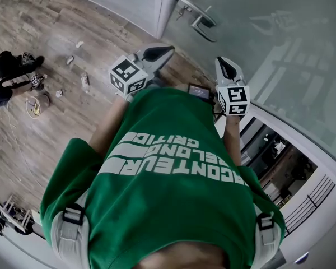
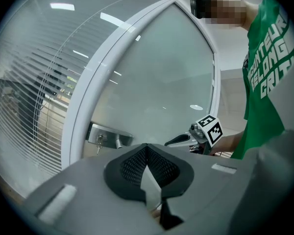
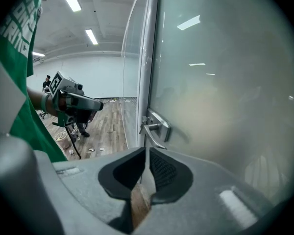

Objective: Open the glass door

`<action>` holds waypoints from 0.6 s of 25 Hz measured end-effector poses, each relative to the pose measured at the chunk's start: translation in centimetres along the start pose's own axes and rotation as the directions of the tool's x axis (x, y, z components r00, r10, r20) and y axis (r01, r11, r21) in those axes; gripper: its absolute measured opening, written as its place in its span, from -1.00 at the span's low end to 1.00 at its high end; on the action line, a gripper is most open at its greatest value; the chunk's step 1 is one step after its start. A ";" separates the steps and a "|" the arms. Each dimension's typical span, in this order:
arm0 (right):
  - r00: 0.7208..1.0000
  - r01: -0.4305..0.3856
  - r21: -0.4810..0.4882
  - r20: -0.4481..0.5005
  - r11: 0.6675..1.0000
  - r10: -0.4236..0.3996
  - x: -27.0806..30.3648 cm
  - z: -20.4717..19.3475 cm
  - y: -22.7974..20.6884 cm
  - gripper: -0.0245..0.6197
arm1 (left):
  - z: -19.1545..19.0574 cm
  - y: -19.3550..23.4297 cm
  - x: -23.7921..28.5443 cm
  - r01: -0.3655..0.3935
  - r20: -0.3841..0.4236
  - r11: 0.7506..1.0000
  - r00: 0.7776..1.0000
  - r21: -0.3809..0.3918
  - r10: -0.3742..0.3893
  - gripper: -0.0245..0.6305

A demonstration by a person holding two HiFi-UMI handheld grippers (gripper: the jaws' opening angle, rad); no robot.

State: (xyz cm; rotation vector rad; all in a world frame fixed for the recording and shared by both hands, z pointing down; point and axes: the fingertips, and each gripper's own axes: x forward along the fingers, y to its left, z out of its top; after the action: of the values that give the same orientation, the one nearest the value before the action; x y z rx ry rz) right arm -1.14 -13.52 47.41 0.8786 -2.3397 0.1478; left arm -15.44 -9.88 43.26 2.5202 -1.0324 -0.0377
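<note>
holds left gripper (image 1: 163, 51) and right gripper (image 1: 226, 65) side by side, jaws of each pressed together on nothing, both short of the frosted glass door (image 1: 280, 32), its metal lever handle (image 1: 200, 22) untouched just ahead, beside the white frame (image 1: 167, 4).

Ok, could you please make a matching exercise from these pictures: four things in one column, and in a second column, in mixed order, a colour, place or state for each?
Things
1. silver metal lever handle
2. right gripper
3. brown wood-plank floor
4. person's T-shirt

Descriptions
A. green with white lettering
B. strewn with small litter
C. fixed on the frosted glass door, near its edge
D. jaws together, nothing held

Pairs: 1-C, 2-D, 3-B, 4-A
</note>
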 end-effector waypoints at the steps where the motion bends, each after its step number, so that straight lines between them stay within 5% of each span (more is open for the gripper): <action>1: 1.000 -0.005 -0.010 -0.008 1.000 0.005 0.3 0.2 0.1 -0.80 | 0.2 0.2 -0.2 0.001 -0.001 1.000 1.000 0.003 -0.001 -0.88; 10: 0.993 -0.059 -0.175 -0.111 0.983 0.040 3.5 1.3 0.1 -0.73 | 0.7 1.3 0.2 -0.027 0.016 1.000 1.000 -0.010 0.027 -0.88; 15: 0.976 -0.069 -0.362 -0.217 0.930 -0.012 5.7 0.3 -0.6 -0.64 | 0.4 0.9 2.0 -0.047 -0.006 0.999 0.999 0.007 0.047 -0.88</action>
State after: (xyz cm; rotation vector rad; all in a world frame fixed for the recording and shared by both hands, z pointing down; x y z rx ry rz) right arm -4.20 -17.23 50.52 0.6082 -2.0831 -0.1734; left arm -14.64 -11.99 43.54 2.4996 -1.0904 -0.0135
